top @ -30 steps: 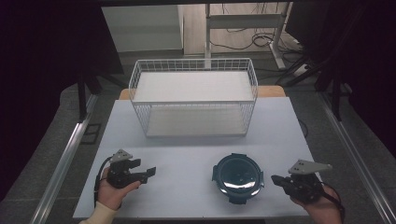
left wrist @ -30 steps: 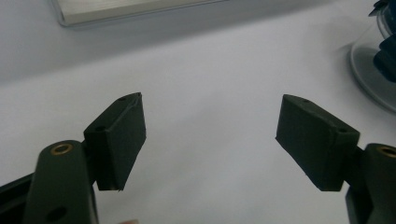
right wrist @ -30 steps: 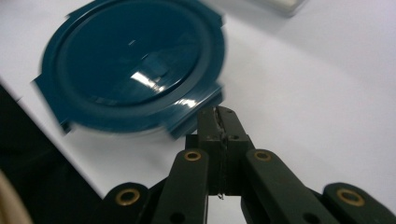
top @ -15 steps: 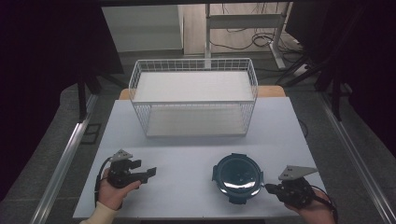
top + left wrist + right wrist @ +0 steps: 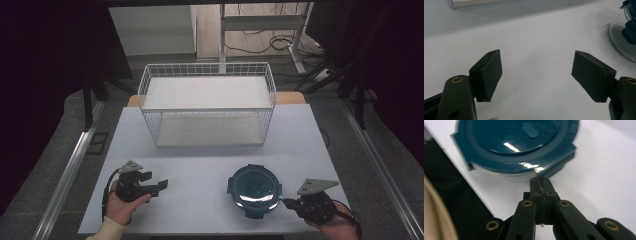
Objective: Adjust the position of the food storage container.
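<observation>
White table (image 5: 200,165) under dim light, dark floor and desk legs beyond.

Near edge: left gripper (image 5: 159,184) rests in its hand at the table's left, jaws well apart, nothing between them. Right gripper (image 5: 286,202) at the right, jaws pressed together and empty, tip just beside the container (image 5: 255,189), at the edge of a lid tab (image 5: 554,170); contact not clear.

Container: round, dark teal lid with tabs around the rim and a small oval mark on top, glossy, clear body underneath. Sits on the table in front of the right hand.

Farther back: white wire basket (image 5: 207,105), empty, well apart from the container.

Risk: closed jaws pushing on the tab would likely slide the container across the smooth table rather than lift the latch. A one-sided grip could tip it.
</observation>
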Demonstrator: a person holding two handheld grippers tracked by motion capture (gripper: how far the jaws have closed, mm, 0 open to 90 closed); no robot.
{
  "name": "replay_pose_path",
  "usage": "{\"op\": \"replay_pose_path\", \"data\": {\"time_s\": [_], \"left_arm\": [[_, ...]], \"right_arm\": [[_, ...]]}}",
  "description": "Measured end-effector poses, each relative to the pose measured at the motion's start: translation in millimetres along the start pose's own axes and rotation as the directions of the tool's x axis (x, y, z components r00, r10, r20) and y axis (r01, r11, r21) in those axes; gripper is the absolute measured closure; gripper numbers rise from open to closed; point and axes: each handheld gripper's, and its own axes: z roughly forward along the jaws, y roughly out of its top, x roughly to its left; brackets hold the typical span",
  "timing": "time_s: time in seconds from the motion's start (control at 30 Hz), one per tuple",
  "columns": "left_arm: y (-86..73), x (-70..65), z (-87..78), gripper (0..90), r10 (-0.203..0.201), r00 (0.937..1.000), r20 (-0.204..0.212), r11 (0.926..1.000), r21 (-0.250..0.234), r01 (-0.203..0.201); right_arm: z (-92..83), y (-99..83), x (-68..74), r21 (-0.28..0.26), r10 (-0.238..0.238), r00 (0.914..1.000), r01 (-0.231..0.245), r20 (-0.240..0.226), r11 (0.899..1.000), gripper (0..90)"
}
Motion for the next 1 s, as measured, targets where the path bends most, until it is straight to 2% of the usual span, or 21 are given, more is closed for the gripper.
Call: {"op": "replay_pose_path", "data": {"time_s": [0.03, 0.17, 0.27, 0.57, 0.8, 1.0], "left_arm": [[0.1, -0.4, 0.1, 24.1, 0.0, 1.0, 0.001, 1.0, 0.0, 0.0], [0.4, -3.0, 0.2, 24.1, 0.008, 1.0, 0.004, 1.0, 0.0, -0.008], [0.6, -2.5, -0.1, 24.1, 0.006, 1.0, 0.004, 1.0, -0.001, -0.006], [0.5, -2.5, 0.6, 24.2, 0.005, 1.0, 0.003, 1.0, -0.001, -0.005], [0.5, -2.3, 0.6, 24.3, 0.003, 1.0, 0.003, 1.0, 0.0, -0.003], [1.4, -4.9, 0.4, 24.2, 0.001, 0.9999, 0.015, 1.0, -0.008, 0.0]], "right_arm": [[0.7, 0.5, 1.9, -0.012, -0.008, 0.9996, 0.007, -0.026, 1.0, 89.7], [5.8, 3.1, 6.8, 0.008, -0.033, 0.9993, 0.033, -0.02, 0.999, 89.6], [5.7, 3.4, 7.0, 0.008, -0.022, 0.9997, 0.022, -0.009, 1.0, 89.6], [7.4, 3.7, 7.4, -0.005, -0.025, 0.9993, 0.025, -0.027, 1.0, 89.7], [11.1, 6.5, 9.9, -0.015, -0.02, 0.9996, 0.019, -0.022, 1.0, 89.7], [16.1, 10.8, 11.1, -0.028, -0.003, 1.0, 0.003, 0.005, 1.0, 89.7]]}}
